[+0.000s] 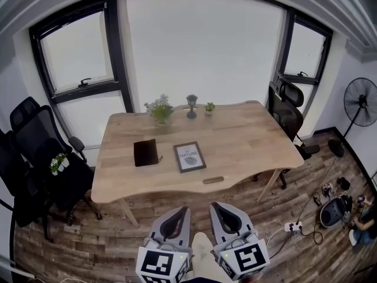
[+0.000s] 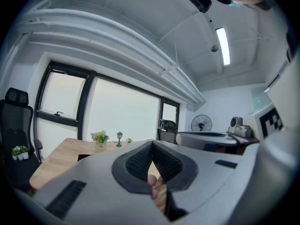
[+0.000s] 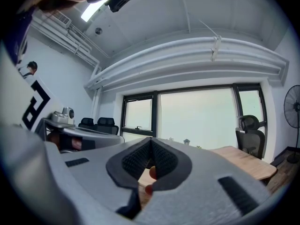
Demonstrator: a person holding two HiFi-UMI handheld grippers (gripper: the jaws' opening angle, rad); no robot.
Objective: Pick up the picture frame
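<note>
Picture frame (image 1: 189, 157) lies flat mid-table (image 1: 253, 140), just right of a black notebook (image 1: 145, 152). The left gripper (image 1: 179, 211) and right gripper (image 1: 219, 207) are both pressed together, empty, well short of the table's near edge. Go in like that and the frame probably just skids.

A wooden table (image 1: 247, 135) bore a black notebook (image 1: 145, 152), a flowering plant (image 1: 159, 109), a lamp figurine (image 1: 191, 105) and a tiny plant (image 1: 210, 107), with black office chairs (image 1: 36, 158) at both ends and a fan (image 1: 360, 102) well apart.
</note>
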